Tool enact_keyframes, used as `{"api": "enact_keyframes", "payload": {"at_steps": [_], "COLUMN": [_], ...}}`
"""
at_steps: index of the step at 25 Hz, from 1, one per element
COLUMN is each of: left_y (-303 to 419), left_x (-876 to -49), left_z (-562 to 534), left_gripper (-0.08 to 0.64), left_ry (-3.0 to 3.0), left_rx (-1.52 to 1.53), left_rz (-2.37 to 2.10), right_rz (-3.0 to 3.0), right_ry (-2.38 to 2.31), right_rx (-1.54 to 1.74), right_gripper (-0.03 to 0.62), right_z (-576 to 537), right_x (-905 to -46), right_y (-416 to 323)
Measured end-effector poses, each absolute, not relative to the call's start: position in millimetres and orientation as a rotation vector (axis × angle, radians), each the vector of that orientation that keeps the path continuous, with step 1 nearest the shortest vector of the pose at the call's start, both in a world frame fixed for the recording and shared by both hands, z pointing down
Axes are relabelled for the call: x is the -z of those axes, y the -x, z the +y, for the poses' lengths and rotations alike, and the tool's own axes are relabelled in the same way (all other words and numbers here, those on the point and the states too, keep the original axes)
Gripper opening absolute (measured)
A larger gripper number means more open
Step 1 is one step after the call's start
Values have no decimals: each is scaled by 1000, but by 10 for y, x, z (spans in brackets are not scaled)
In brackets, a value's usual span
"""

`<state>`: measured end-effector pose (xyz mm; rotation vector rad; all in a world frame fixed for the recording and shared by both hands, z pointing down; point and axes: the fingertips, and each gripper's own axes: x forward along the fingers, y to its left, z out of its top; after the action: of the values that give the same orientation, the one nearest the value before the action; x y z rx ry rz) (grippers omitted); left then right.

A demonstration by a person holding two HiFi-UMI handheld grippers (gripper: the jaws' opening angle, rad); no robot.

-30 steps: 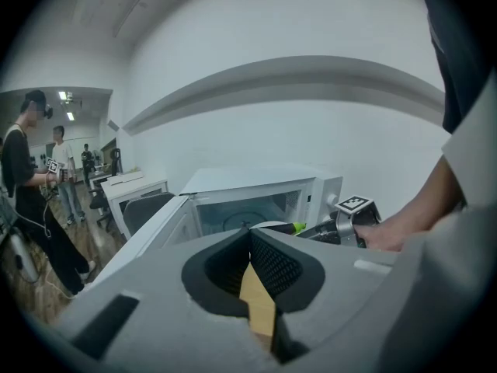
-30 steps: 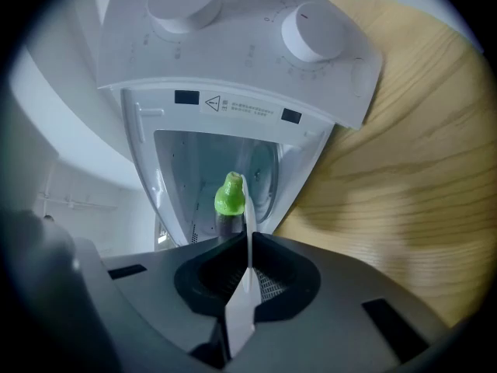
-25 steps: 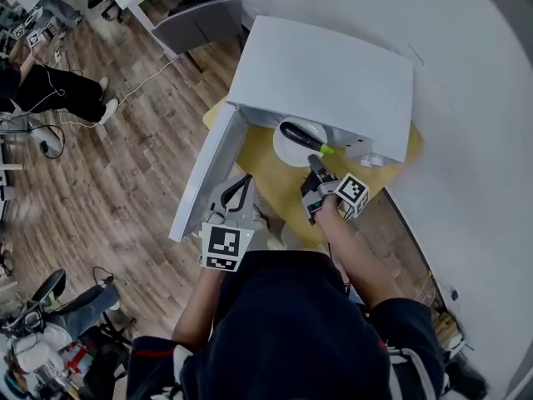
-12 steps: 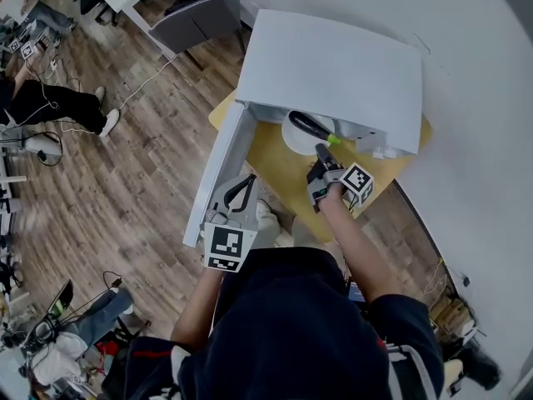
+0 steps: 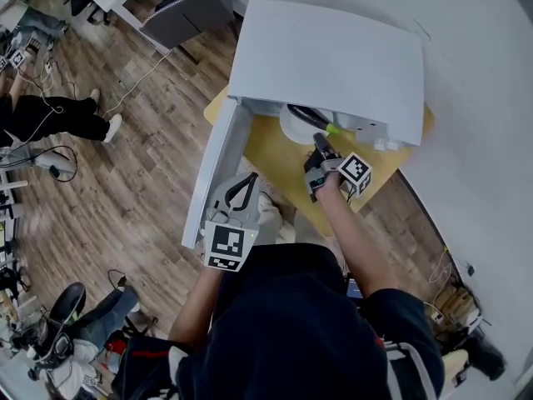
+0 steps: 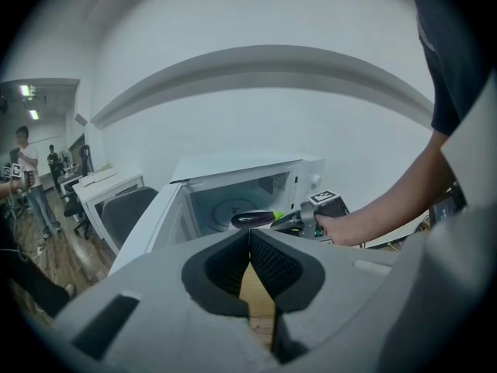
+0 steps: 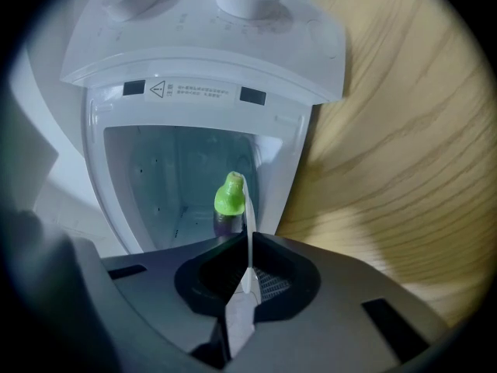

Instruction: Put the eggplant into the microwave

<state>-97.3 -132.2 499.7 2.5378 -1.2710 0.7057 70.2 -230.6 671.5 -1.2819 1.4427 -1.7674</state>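
The white microwave (image 5: 333,57) stands on a yellow wooden table (image 5: 271,161) with its door (image 5: 215,173) swung open to the left. A dark eggplant (image 5: 310,119) with a green stem (image 7: 230,195) lies on a white plate (image 5: 291,127) at the cavity's mouth, partly under the microwave's top. My right gripper (image 5: 321,144) is shut on the plate's thin rim (image 7: 248,239). My left gripper (image 5: 241,190) hangs back by the door's lower edge, shut and holding nothing. From the left gripper view the eggplant (image 6: 250,218) shows inside the opening.
A grey chair (image 5: 187,11) and a white desk stand behind the microwave's left side. A person (image 5: 50,115) sits on the wood floor at the far left among cables. A white wall runs close along the table's right.
The right gripper has carried the plate and eggplant further into the microwave's opening. The left gripper has stayed about where it was.
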Motion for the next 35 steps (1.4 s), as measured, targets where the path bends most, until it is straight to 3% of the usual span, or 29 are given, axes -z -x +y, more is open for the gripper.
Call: {"api": "enact_keyframes", "payload": {"at_steps": [28, 32, 35], "left_y": [871, 866, 858], "left_x": [-5063, -5066, -5069], "left_z": [-1317, -1300, -1300], "left_gripper": [17, 17, 17], "left_ry": [-2511, -2504, -2504], "left_rx": [-726, -724, -725], "left_rz": [-1285, -1289, -1288], "right_rz": [1437, 1469, 1482], "right_ry": [1321, 1291, 1292], "right_rx": [1763, 1765, 1769], "right_gripper": [26, 107, 128], "right_z": [-2652, -2651, -2651], "right_x": [-6794, -6774, -6767], "right_y": [-666, -625, -603]}}
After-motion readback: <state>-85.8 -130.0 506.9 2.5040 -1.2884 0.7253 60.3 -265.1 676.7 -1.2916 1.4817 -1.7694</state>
